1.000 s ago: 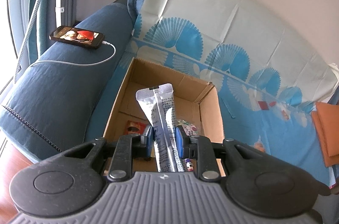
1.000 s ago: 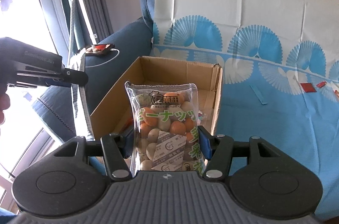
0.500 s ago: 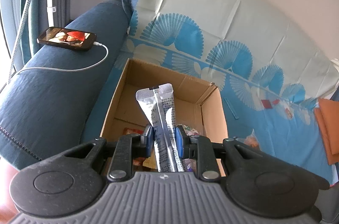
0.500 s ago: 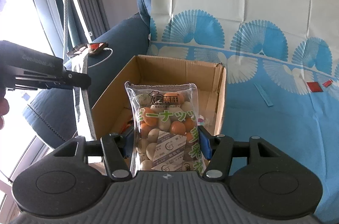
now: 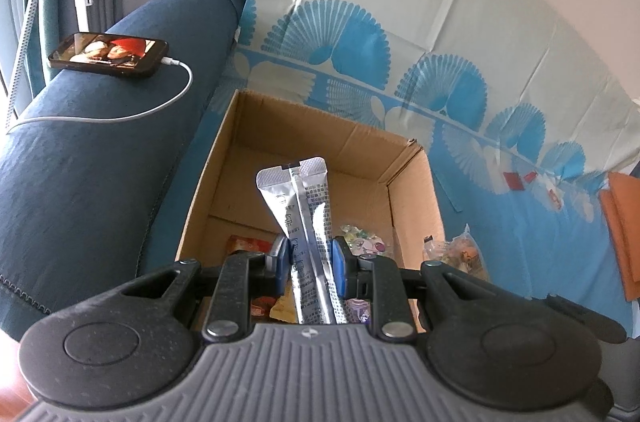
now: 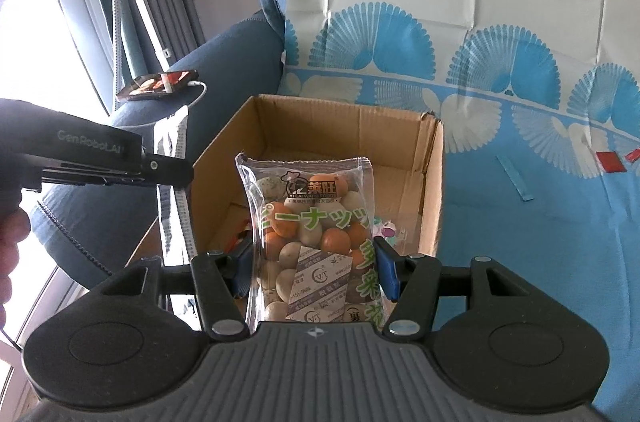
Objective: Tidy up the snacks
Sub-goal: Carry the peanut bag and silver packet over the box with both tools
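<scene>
The left gripper (image 5: pixel 308 264) fills the lower part of its own view: a ribbed grey housing at the bottom edge with a small round emblem at its centre, flanked by two speckled black lobes, each with a shallow round disc. Two black link arms run up to blue finger pads (image 5: pixel 339 264), each arm pinned by a silver screw near the housing. The right gripper (image 6: pixel 316 268) has the same build and the same blue pads. At the left of the right wrist view, the left gripper's black side carries pale lettering, "GenRobot.AI".
</scene>
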Available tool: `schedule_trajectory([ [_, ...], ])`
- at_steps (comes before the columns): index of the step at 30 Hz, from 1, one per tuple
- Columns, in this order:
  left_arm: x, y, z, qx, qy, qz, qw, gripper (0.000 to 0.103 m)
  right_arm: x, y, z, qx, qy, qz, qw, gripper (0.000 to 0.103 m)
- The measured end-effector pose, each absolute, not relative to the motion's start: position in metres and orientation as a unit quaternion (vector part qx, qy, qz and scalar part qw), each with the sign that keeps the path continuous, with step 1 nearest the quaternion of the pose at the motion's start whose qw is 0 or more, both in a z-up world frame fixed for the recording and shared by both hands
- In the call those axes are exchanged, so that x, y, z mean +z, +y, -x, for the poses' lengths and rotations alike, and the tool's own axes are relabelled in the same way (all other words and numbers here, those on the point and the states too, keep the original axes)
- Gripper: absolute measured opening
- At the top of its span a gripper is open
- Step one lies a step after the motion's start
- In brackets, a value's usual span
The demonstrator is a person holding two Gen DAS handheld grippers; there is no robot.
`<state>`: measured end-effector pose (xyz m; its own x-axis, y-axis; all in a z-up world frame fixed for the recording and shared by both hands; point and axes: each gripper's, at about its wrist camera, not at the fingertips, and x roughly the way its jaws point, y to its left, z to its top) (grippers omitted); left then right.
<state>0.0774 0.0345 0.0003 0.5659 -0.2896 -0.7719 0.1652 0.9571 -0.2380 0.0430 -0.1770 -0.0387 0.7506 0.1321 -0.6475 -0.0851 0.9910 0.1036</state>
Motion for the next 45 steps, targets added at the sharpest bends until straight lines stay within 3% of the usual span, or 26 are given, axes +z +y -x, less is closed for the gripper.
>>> schedule_trajectory([
  [41, -0.078, 0.015, -0.137, -0.103, 0.503, 0.015, 0.858, 0.025, -0.087, -0.180, -0.109, 0.050, 0.386, -0.053, 0.920, 0.062],
  [43, -0.079, 0.016, -0.138, -0.105, 0.507, 0.018, 0.855, 0.027, -0.085, -0.180, -0.109, 0.049, 0.384, -0.055, 0.920, 0.062],
  [45, -0.077, 0.019, -0.137, -0.099, 0.505, 0.029, 0.857, 0.043, -0.084, -0.181, -0.111, 0.042, 0.382, -0.058, 0.921, 0.068],
])
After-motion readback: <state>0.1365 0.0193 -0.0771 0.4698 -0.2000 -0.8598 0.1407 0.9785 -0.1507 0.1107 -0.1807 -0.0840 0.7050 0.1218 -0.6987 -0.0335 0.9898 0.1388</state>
